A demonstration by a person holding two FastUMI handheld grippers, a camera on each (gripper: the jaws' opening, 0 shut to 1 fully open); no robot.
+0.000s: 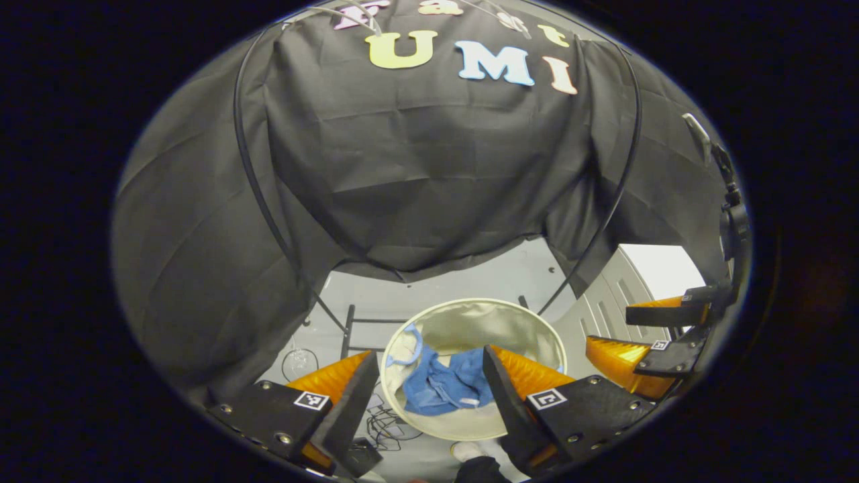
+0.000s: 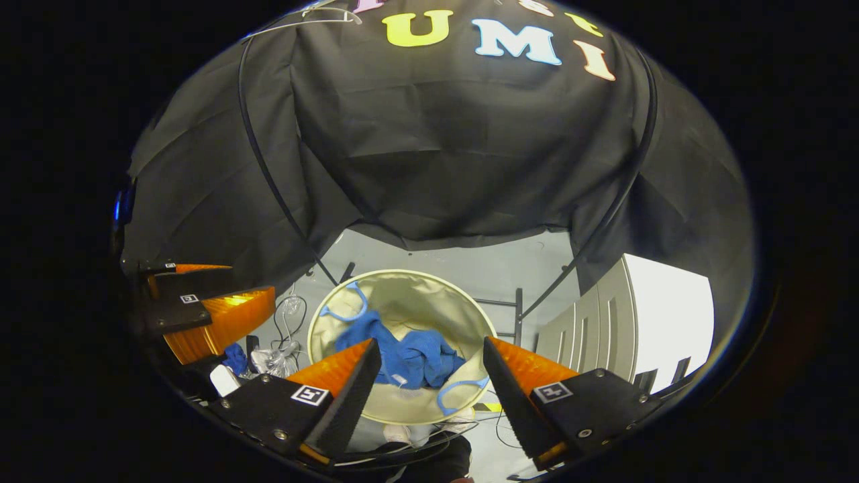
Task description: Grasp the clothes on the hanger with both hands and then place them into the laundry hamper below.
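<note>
Left gripper view: the left gripper (image 1: 429, 396) hung above the hamper (image 1: 537, 320), jaws spread wide, nothing between them, touching nothing. The blue clothes (image 1: 439, 386) lay bunched inside the hamper, toward its near rim, a strap looped up the left wall. The right gripper (image 1: 644, 342) sat at the right edge, apart from the hamper, jaws parted and empty.

Likely risk: the drop looked done, so the main hazard was a jaw dipping back in, snagging the strap and dragging cloth over the rim; bumping the light hamper could also tip it.

Right gripper view: the right gripper (image 2: 429, 396), jaws wide apart, held nothing, over the hamper (image 2: 402, 280). The clothes (image 2: 416, 355) rested in its middle, straps (image 2: 463, 392) toward the near wall. The left gripper (image 2: 201, 315) hung at the left edge, also gaping. Cables (image 2: 288, 315) lay on the floor beside the hamper: possible snag on pulling away.
</note>
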